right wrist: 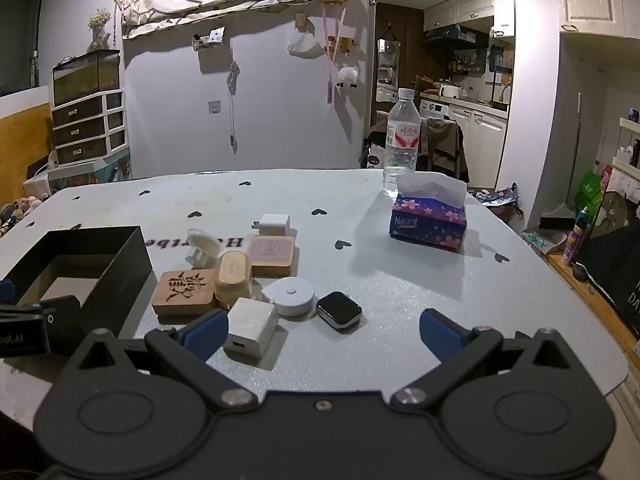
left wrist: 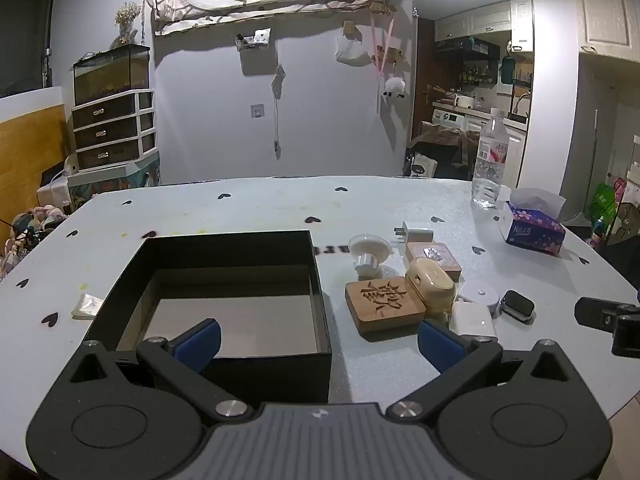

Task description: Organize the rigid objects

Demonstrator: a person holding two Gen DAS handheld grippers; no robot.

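An empty black box sits on the white table. Right of it lies a cluster: a carved wooden block, a beige case, a pink-topped wooden box, a white suction cup, two white chargers, a white round puck and a smartwatch. My left gripper is open over the box's near right corner. My right gripper is open, with the near charger by its left finger.
A water bottle and a tissue box stand at the table's far right. A small folded packet lies left of the black box. The table edge drops off at the right, with clutter on the floor beyond.
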